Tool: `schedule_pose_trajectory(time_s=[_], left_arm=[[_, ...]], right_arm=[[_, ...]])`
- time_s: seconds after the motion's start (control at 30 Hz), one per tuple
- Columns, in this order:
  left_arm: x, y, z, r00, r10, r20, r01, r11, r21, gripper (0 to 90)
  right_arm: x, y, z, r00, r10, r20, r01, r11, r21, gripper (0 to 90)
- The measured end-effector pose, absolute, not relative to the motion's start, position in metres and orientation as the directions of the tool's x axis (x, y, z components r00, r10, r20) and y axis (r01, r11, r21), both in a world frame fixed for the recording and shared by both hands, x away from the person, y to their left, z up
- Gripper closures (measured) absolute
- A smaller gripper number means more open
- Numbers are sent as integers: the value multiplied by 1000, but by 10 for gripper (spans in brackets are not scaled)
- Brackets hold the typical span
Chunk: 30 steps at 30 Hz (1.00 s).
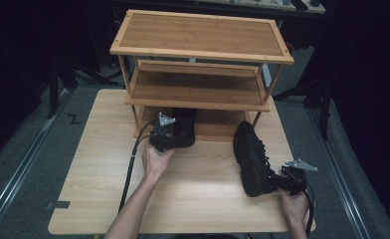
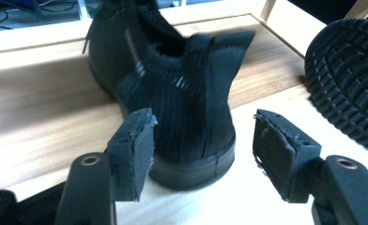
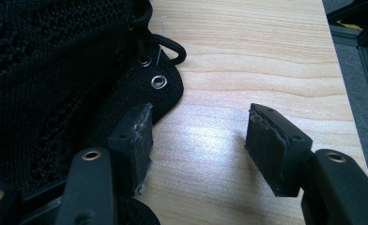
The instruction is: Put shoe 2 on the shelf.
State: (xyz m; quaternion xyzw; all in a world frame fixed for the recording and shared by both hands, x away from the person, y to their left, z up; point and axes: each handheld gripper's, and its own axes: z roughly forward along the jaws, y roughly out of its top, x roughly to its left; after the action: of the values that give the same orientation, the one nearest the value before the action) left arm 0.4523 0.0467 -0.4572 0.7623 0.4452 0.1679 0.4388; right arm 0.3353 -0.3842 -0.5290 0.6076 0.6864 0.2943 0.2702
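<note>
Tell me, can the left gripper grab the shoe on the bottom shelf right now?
Probably yes. The left gripper is open with the shoe's heel sticking out right between its jaws, and nothing sits in between.

A light wooden table (image 1: 193,199) stands on a grey floor (image 1: 24,164), with a dark rail (image 1: 14,174) running along its left, a small black mark (image 1: 73,118) on the floor beside it, and black stand legs (image 1: 53,89) in the dim background.
</note>
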Motion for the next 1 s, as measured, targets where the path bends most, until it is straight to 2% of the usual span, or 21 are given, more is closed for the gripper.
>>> schedule_pose_trajectory(time_s=[0.17,0.5,0.7,0.87,1.0], left_arm=[[440,65,-463,534,833,-146,530,-196,825,357],[412,100,-479,558,819,-136,529,-224,818,280],[402,118,-500,551,816,-175,559,-205,804,224],[396,125,-517,530,833,-155,587,-229,776,221],[394,131,-525,522,840,-150,610,-244,754,255]], right_arm=[[335,-384,-529,-115,993,-13,676,88,732,420],[336,-384,-529,-113,993,-15,675,88,732,426],[336,-384,-529,-103,995,-10,677,77,732,417],[336,-386,-528,-111,994,-16,686,88,722,397],[335,-388,-527,-105,994,-3,692,75,718,392]])
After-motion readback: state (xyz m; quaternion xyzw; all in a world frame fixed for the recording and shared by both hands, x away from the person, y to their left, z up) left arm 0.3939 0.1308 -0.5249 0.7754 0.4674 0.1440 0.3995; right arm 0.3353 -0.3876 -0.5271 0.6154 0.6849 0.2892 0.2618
